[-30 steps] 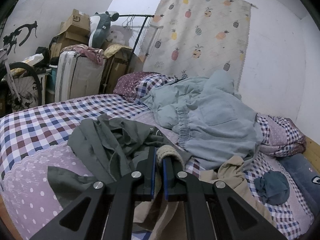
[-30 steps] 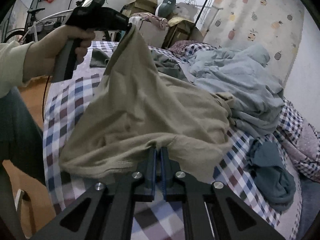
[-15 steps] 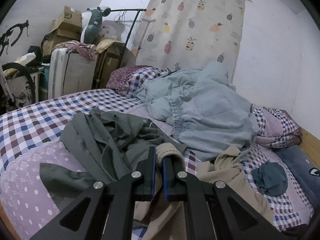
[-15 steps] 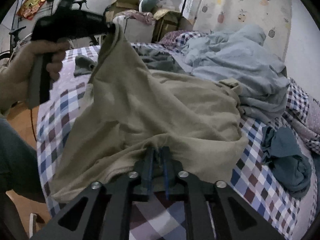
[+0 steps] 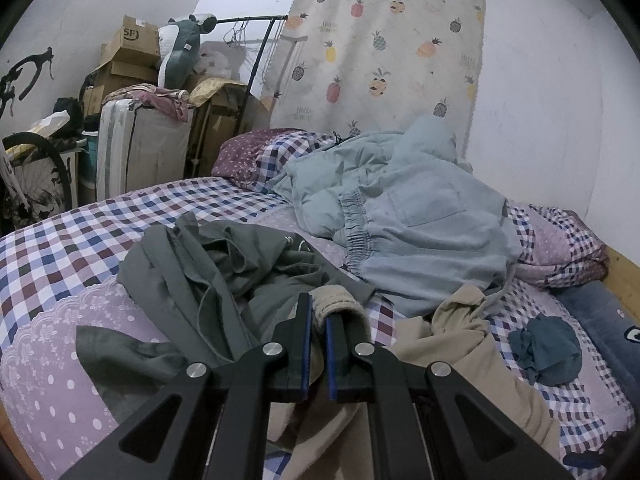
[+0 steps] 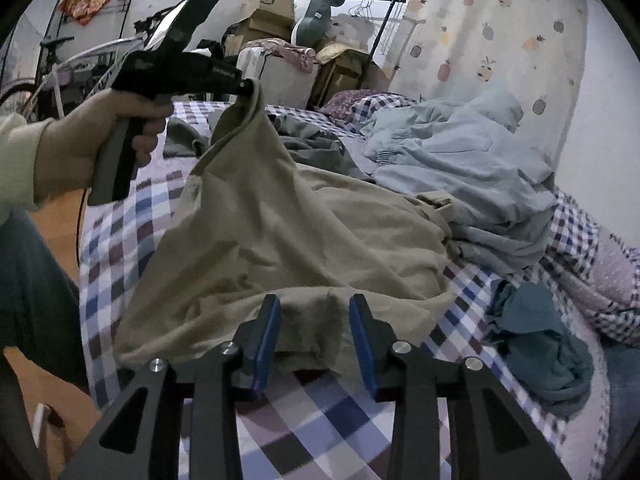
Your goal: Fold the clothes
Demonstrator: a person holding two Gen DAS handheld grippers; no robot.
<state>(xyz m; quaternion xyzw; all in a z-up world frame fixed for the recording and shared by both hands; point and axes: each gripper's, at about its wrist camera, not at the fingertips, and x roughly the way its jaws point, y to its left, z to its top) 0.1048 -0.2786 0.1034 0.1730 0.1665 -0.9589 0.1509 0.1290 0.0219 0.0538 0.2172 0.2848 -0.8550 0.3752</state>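
L gripper [image 5: 316, 316] jaws clamp a corner of the beige cotton garment [image 6: 280, 232], lifted off the checked bed sheet [image 6: 320, 420]. R gripper [image 6: 314, 312] jaws apart, hem between; only R view shows the hand [image 6: 96, 140].

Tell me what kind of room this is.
Most likely a bedroom that doubles as storage: a bed with a checked sheet and strewn clothes, cardboard boxes stacked in the corner, and a bicycle parked by the wall.

tool [image 6: 314, 322]: black, blue pads [image 6: 267, 344], silver screws | sleeve [image 6: 16, 160]: pale green
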